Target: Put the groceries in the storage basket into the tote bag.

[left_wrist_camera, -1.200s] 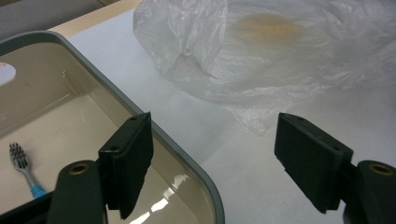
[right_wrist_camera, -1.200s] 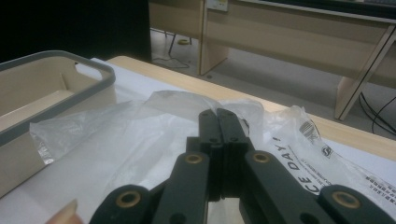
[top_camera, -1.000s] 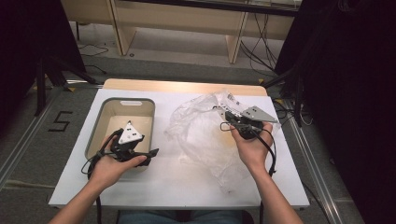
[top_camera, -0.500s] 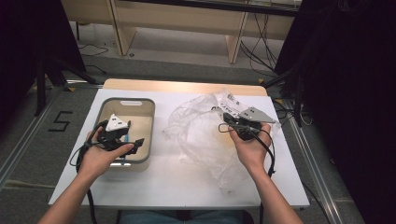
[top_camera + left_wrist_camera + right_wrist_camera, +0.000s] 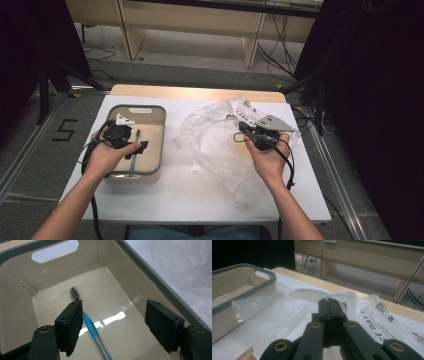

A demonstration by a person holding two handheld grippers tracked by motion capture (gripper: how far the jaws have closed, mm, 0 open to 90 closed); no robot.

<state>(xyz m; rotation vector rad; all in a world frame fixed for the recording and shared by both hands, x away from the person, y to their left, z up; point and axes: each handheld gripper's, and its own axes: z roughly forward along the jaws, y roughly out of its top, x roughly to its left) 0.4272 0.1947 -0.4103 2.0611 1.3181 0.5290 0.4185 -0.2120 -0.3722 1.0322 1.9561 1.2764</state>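
Toothbrush in bin, left gripper above it; plastic bag at right gripper.

High view: left gripper [image 5: 131, 145] hangs over the bin [image 5: 150, 172] at the left of the bench [image 5: 200, 200]; toothbrush [image 5: 134, 156] lies on the bin floor just under it, long axis running toward and away from the person. Right gripper [image 5: 239, 129] rests at the plastic bag [image 5: 210, 145], well apart from the bin.
Left gripper view: jaws spread wide, nothing between them; toothbrush [image 5: 87, 322] lies below, near the left-hand jaw, bristles at the far end.
Right gripper view: right gripper [image 5: 329, 302] has its jaws pressed together, tips over the bag [image 5: 274, 312]; whether film is pinched I cannot tell.
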